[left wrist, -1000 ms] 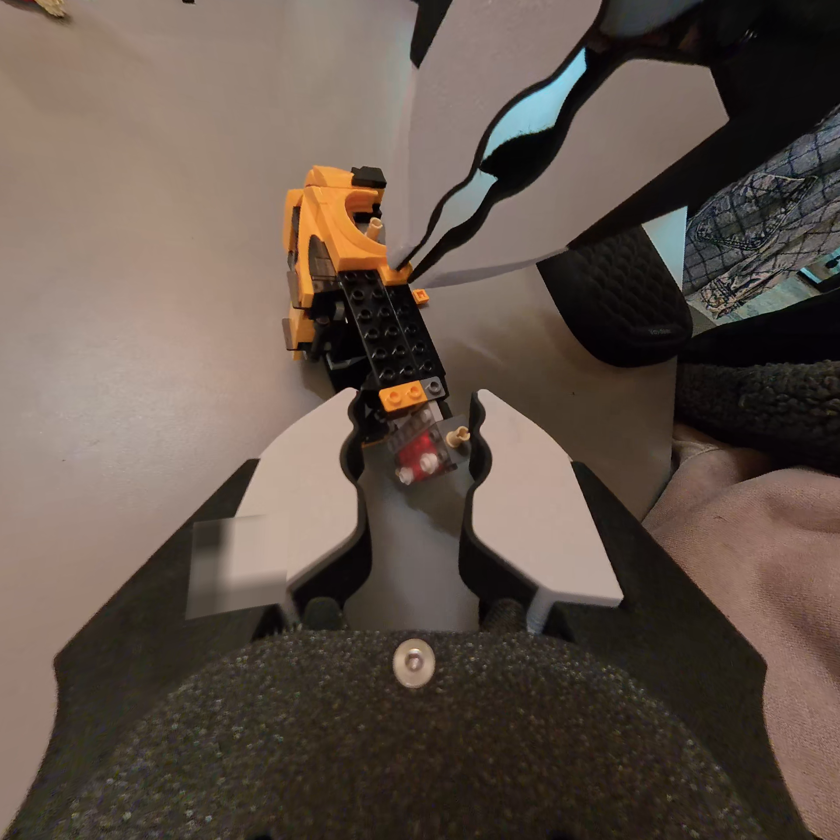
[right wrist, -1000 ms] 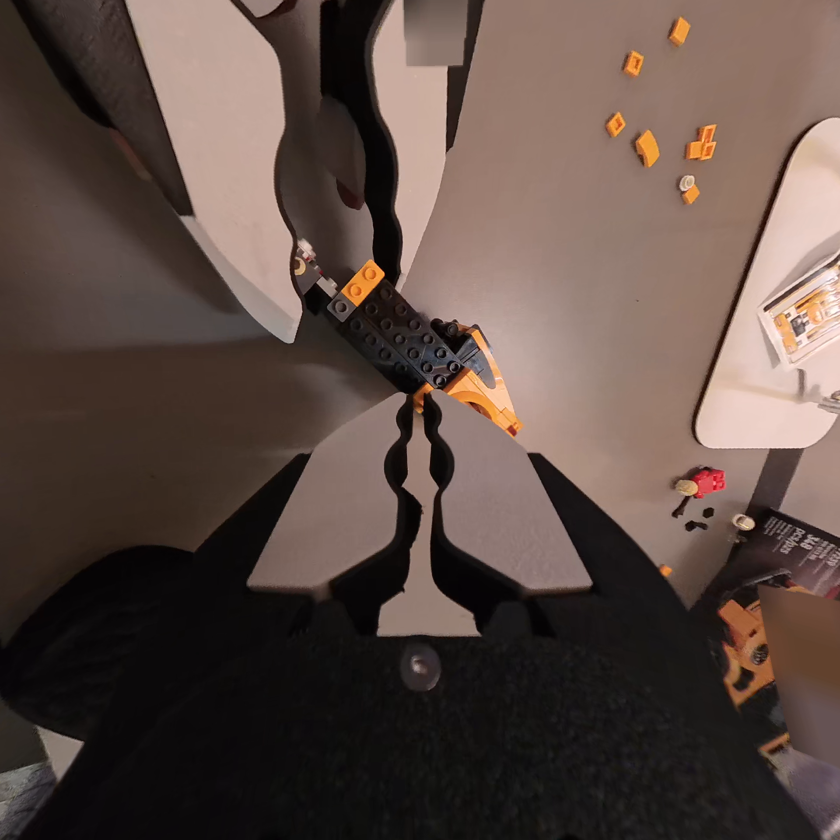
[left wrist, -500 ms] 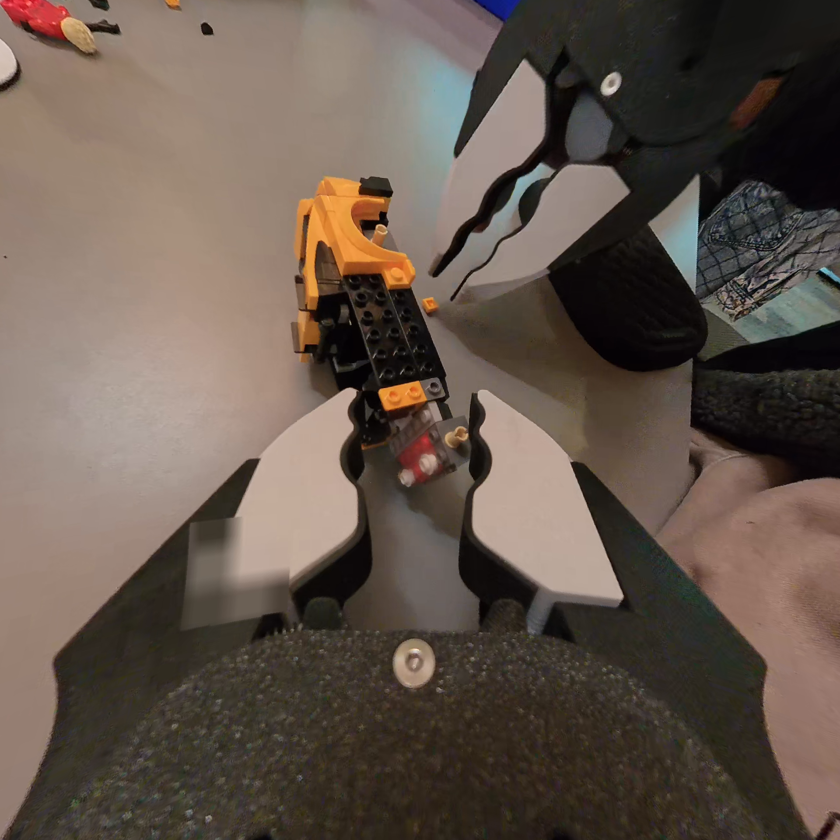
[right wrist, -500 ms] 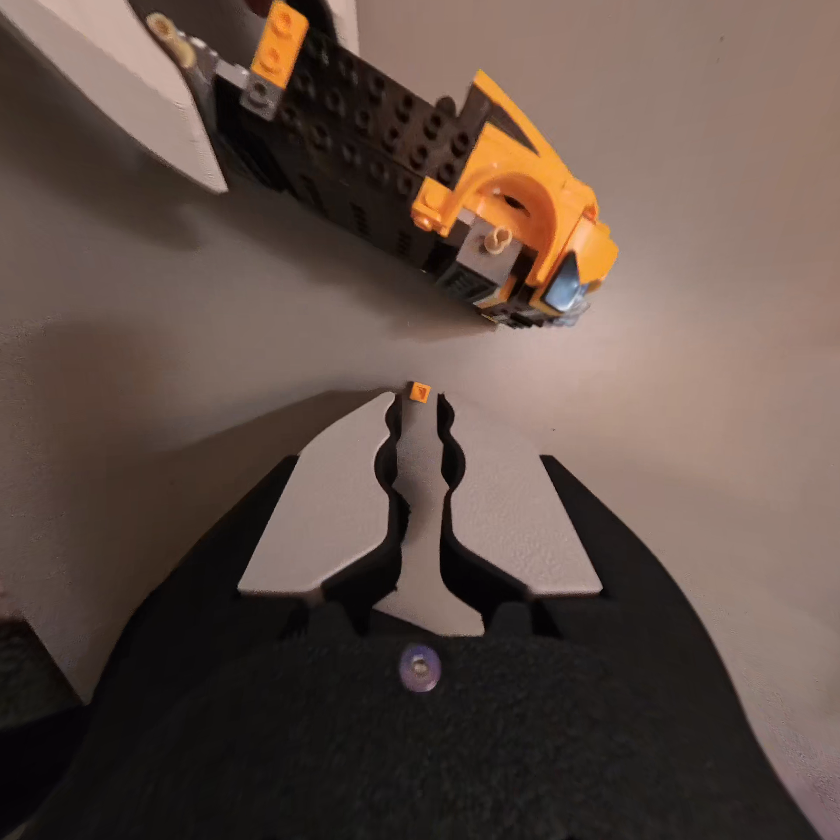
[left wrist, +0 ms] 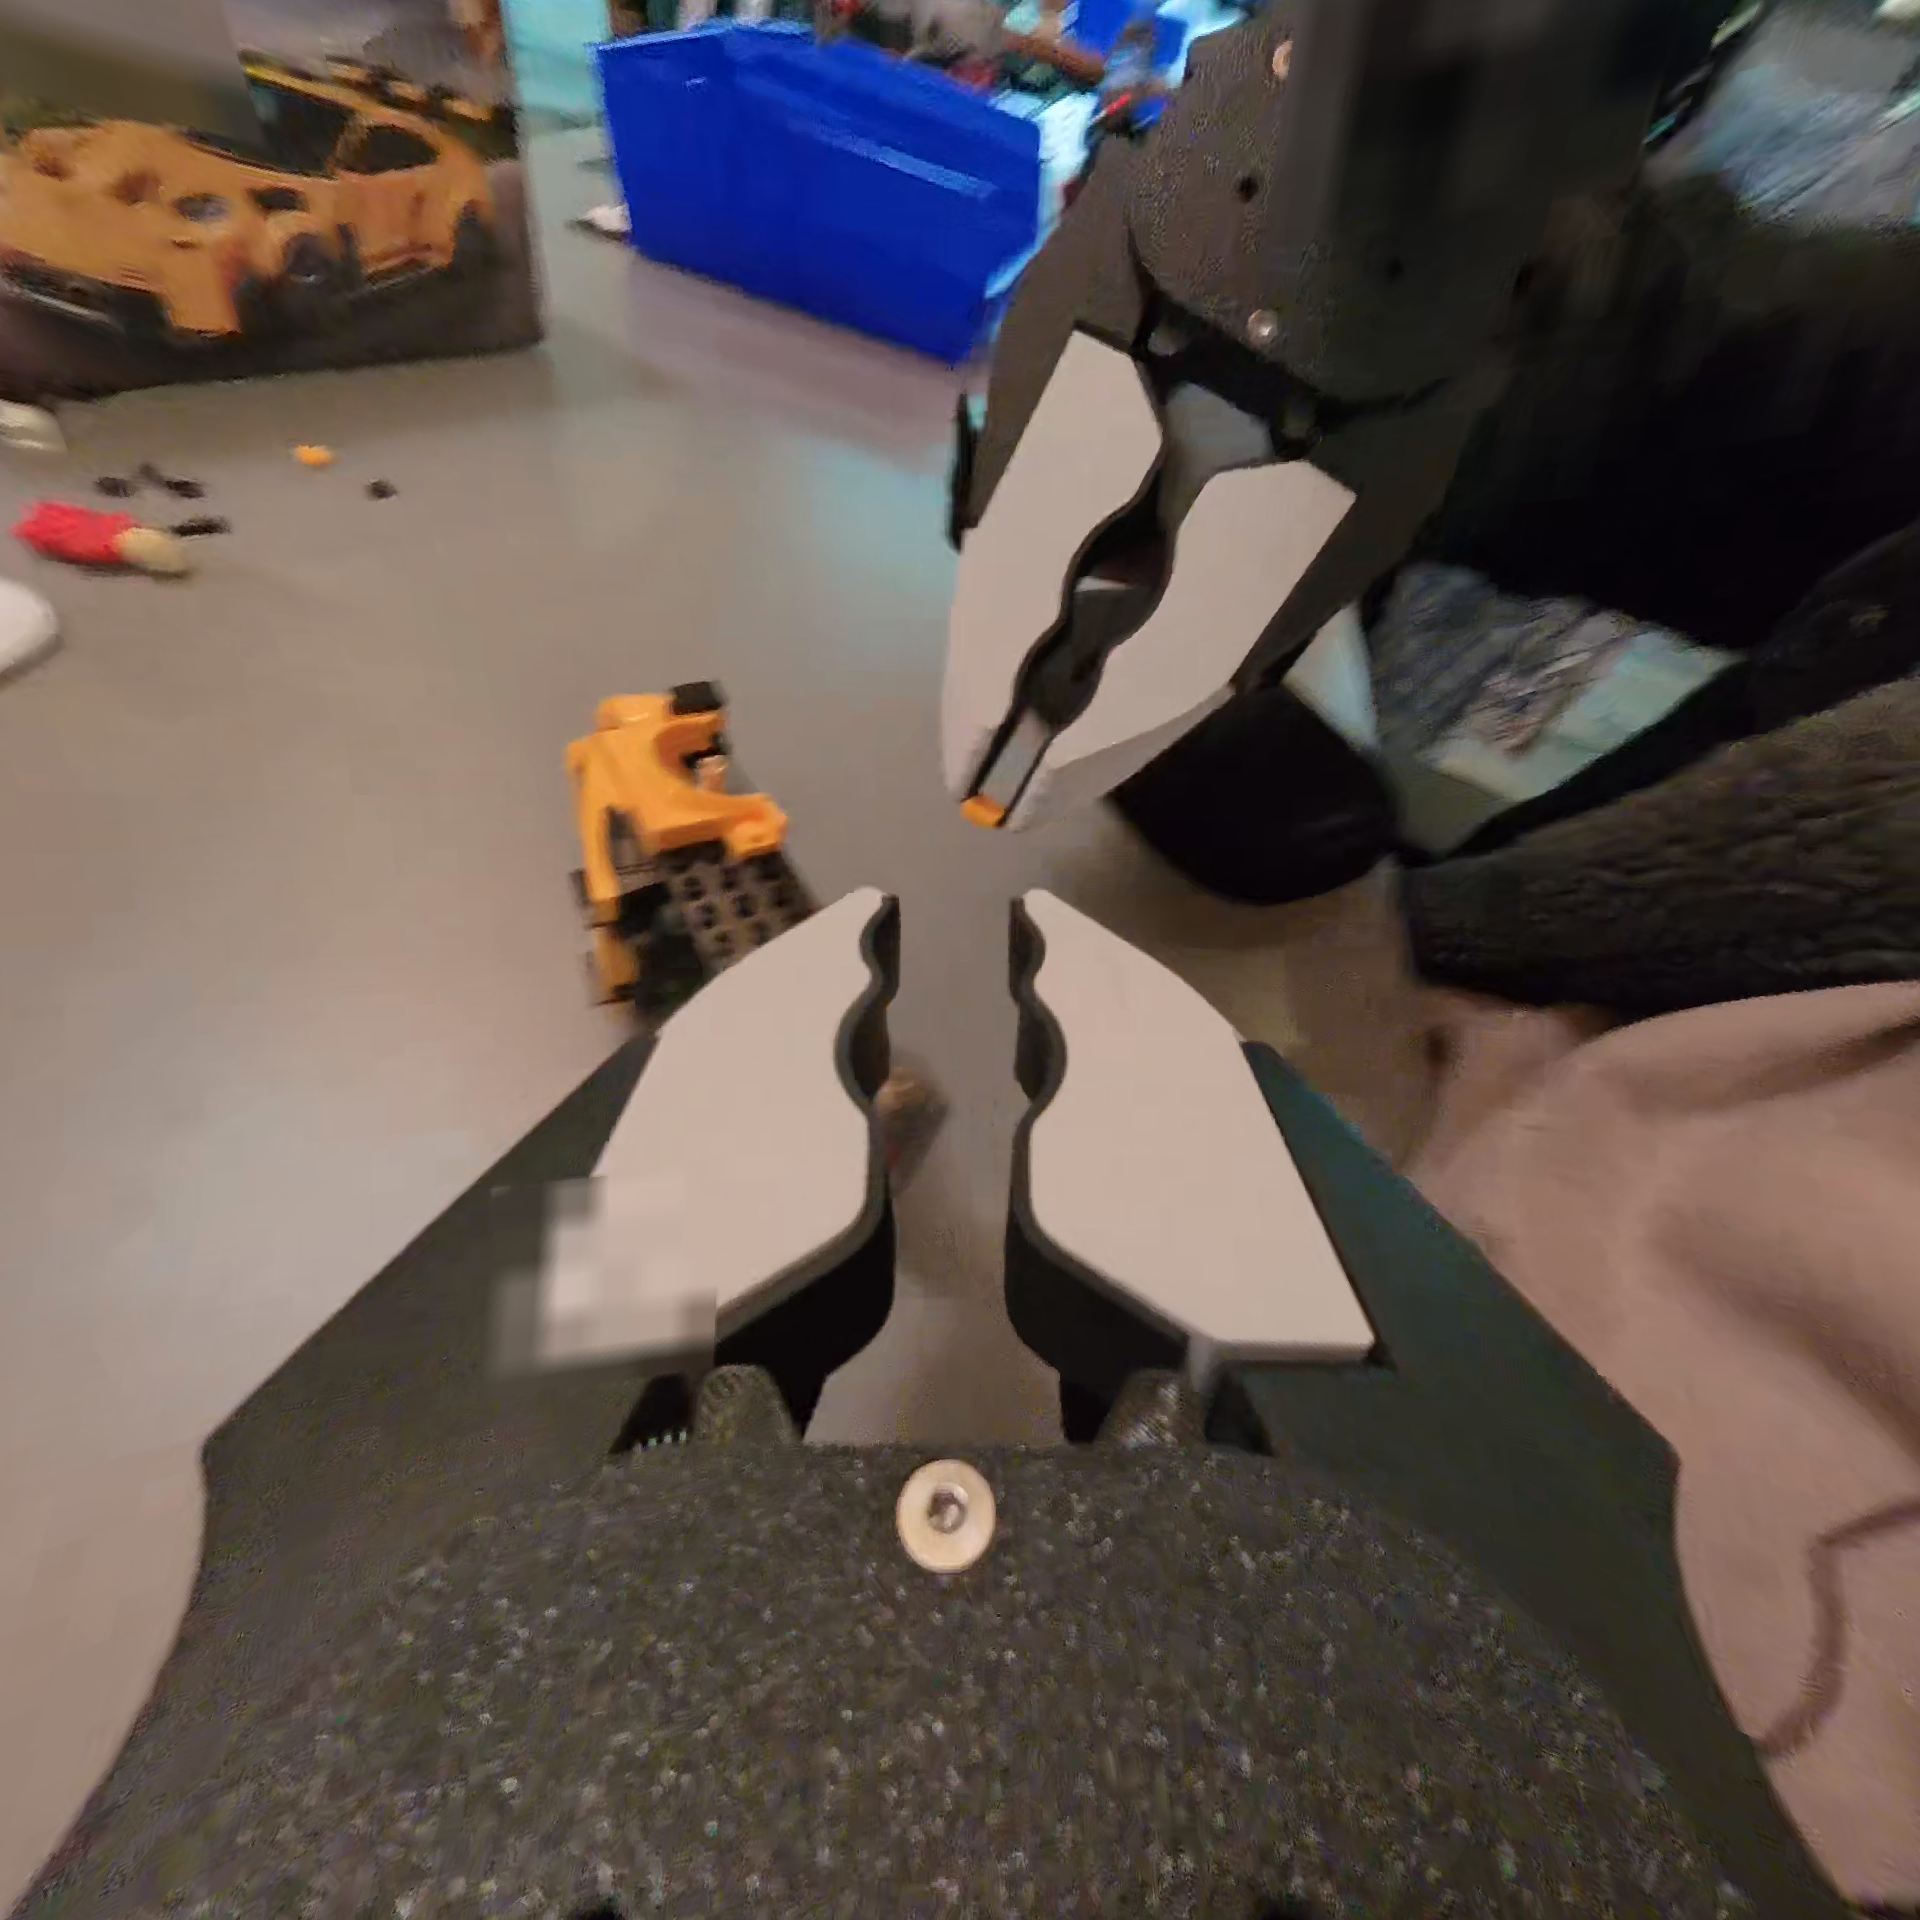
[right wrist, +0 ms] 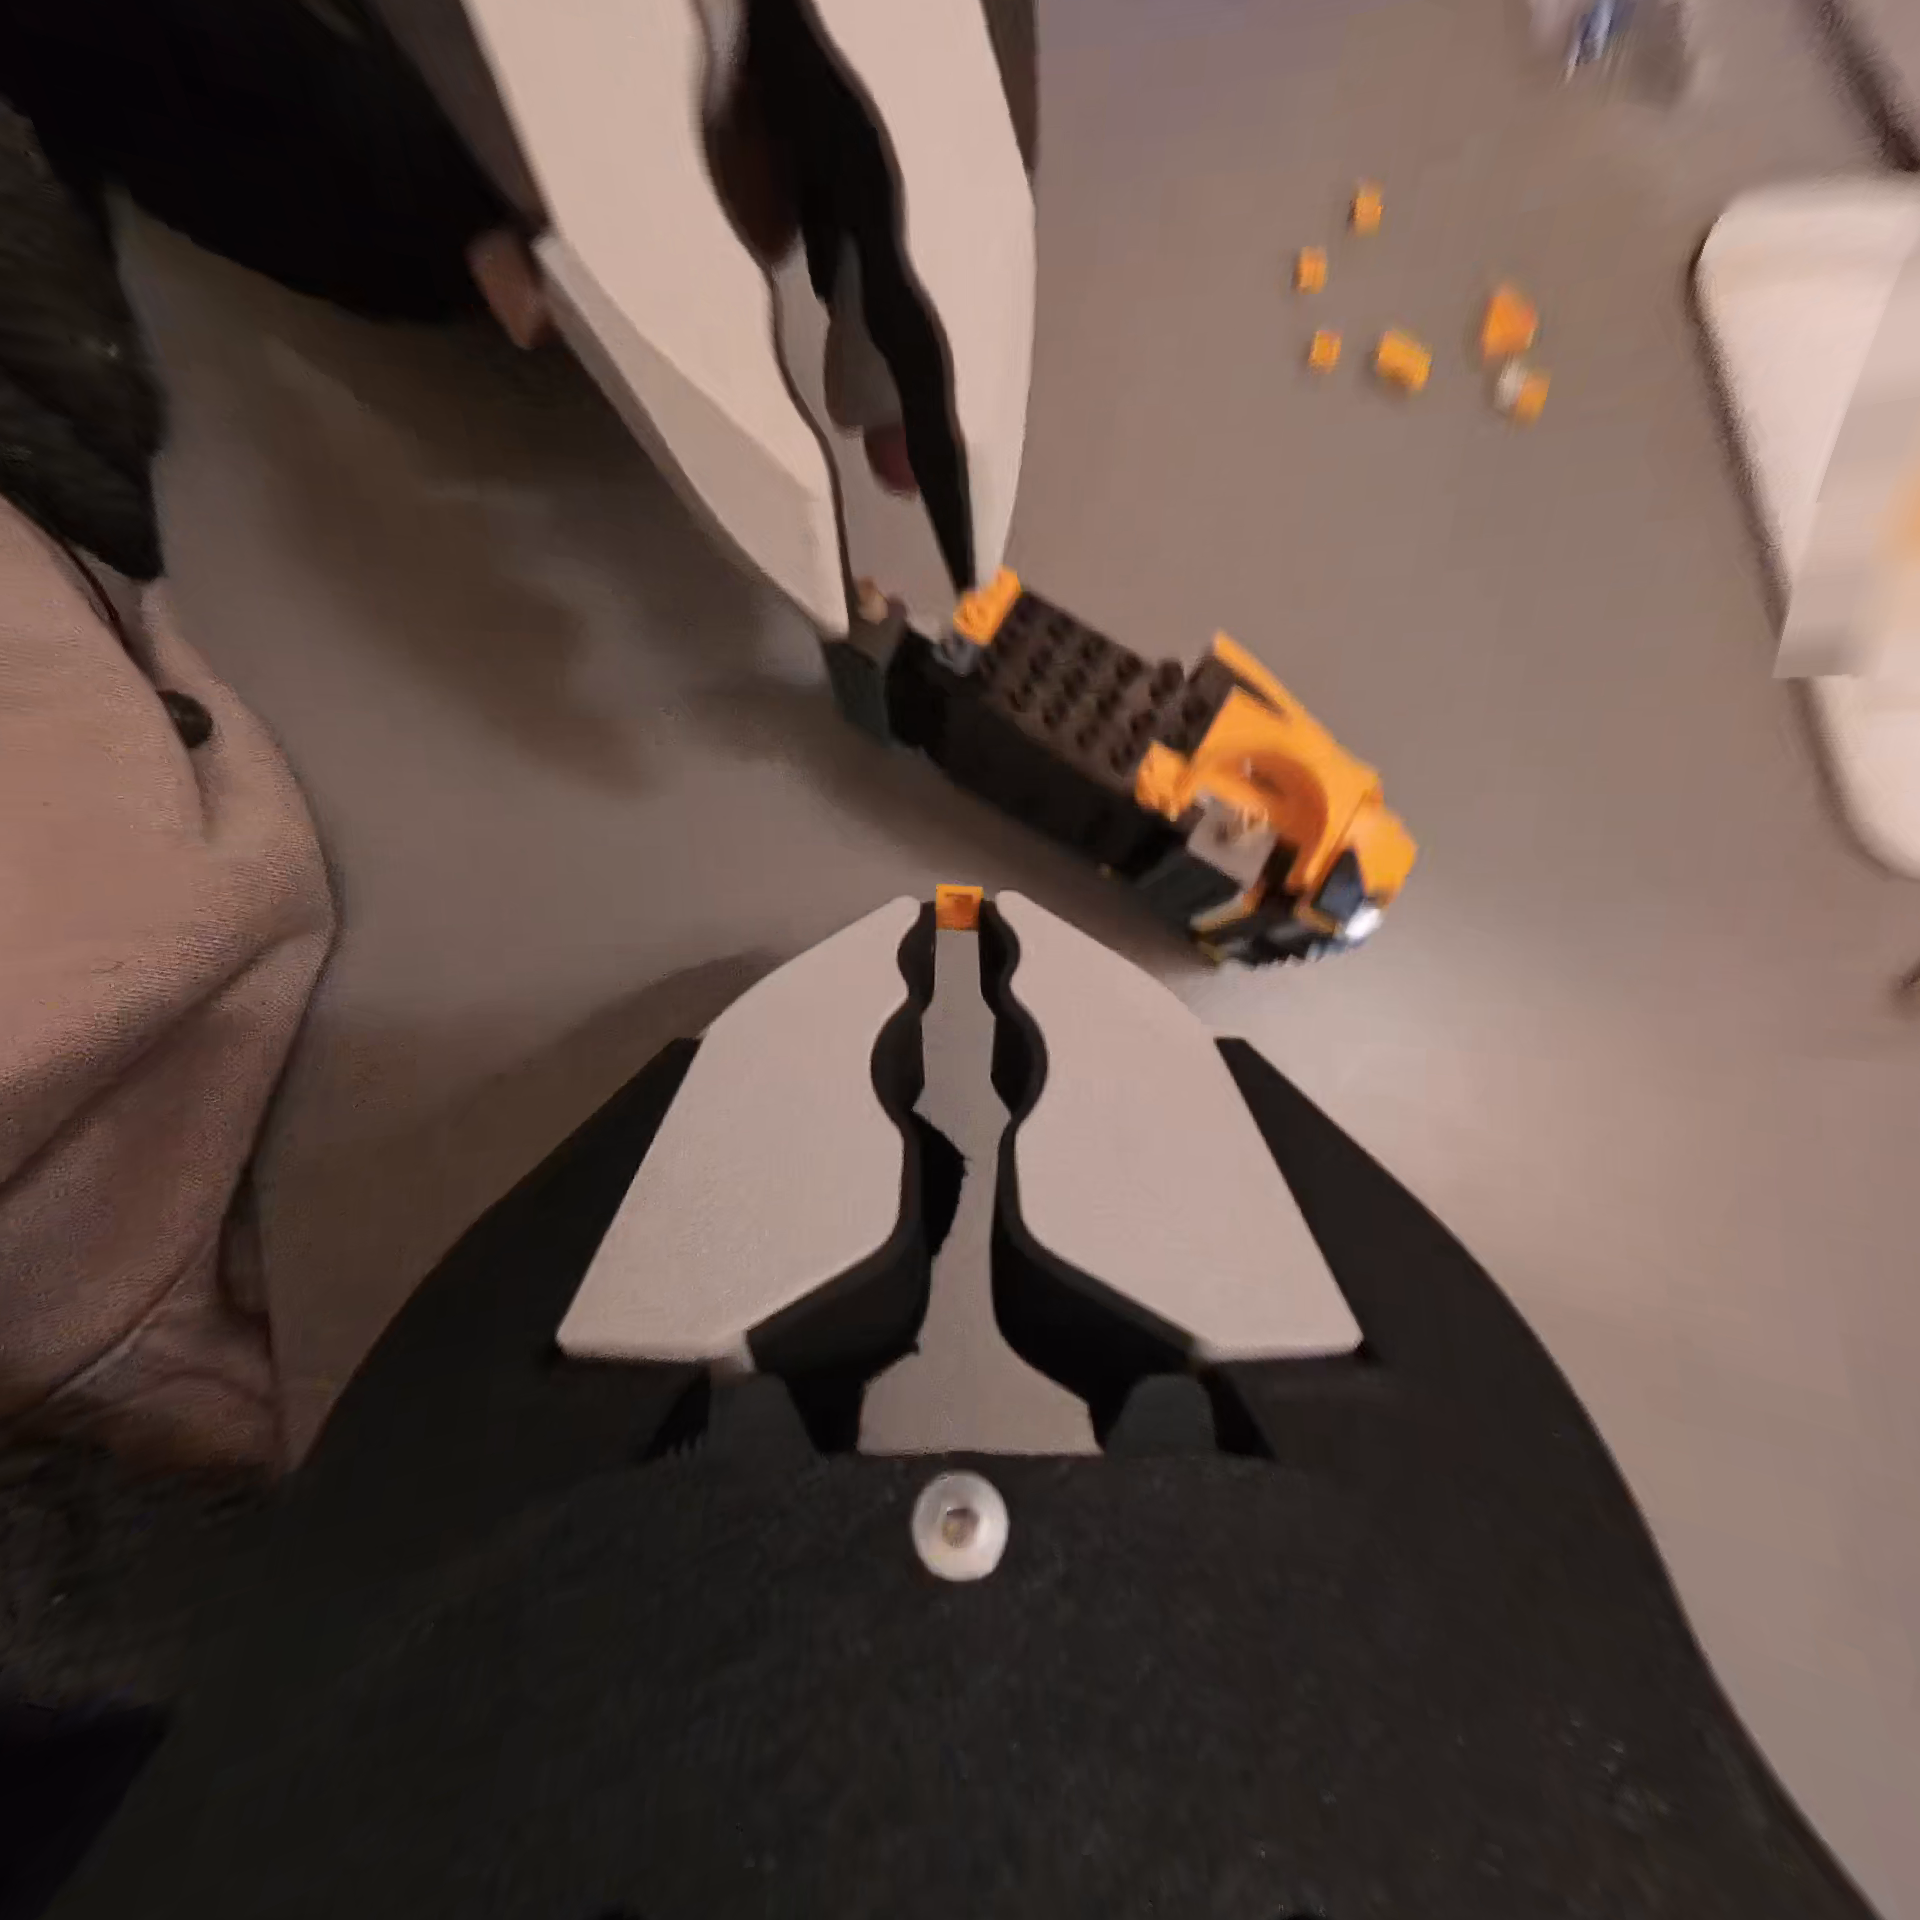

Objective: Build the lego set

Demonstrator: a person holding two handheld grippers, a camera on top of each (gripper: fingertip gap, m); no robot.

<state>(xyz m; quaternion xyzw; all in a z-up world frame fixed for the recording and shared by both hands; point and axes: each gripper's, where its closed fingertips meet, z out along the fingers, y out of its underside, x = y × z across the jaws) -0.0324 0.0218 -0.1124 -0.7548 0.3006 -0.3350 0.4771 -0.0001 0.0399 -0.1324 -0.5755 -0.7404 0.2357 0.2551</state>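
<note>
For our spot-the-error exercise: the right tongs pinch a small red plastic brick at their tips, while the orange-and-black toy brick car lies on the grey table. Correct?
Not quite: the small plastic brick pinched in the right tongs is orange, not red, as the right wrist view shows. The orange-and-black toy brick car does lie on the grey table.

the brick model (right wrist: pixel 1143 748) lay on the bench (right wrist: pixel 1455 644), ahead and right of the right gripper (right wrist: pixel 958 914), whose jaws pinched a small brick (right wrist: pixel 958 906). the left gripper (right wrist: pixel 904 613) stood at the model's rear end. loose bricks (right wrist: pixel 1403 358) lay scattered farther back right, beside a tray (right wrist: pixel 1829 416). in the left wrist view, a box (left wrist: pixel 260 208) and a bin (left wrist: pixel 831 208) stood behind.
</note>
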